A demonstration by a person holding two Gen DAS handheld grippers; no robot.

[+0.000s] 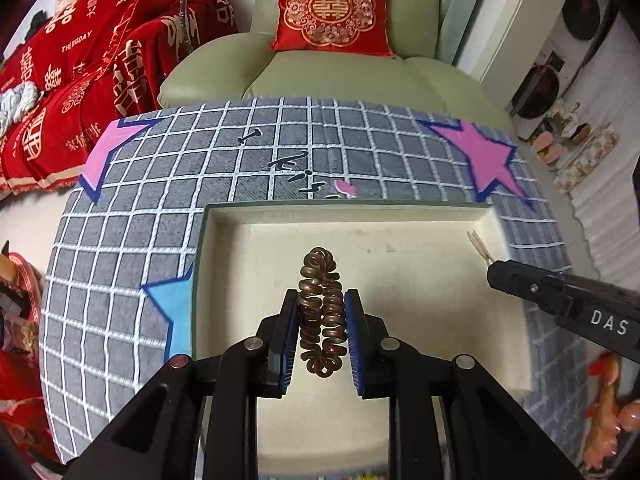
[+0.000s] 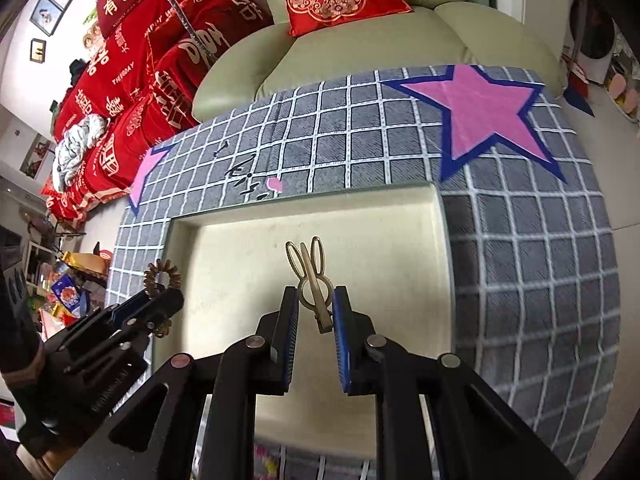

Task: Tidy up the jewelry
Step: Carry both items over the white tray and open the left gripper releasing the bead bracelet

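The left wrist view shows the left claw [image 1: 322, 334] clenched on a brown coiled spiral hair tie [image 1: 321, 312]; the blue pads press it from both sides. The loop is squeezed long and narrow, and its long axis runs along the fingers, pointing away from the camera. It hangs above the shallow cream-coloured square tray [image 1: 240, 264], which lies on the counter with a grey cloth of white grid lines and pink stars [image 1: 168, 184]. In this view the right claw comes in only at the right edge as a black finger, and just a pale tip of its clip is visible.

The right wrist view gives what the first one hides: the right claw [image 2: 316, 306] is grasping a slim gold metal hair clip with two rabbit-ear loops [image 2: 310, 276]. The pads hold it at its round ring. The clip's long axis points forward and a little to the left, the ears at the far end, the hinge end toward the camera. It is also above the tray. The left claw appears here at the left edge, over the tray rim
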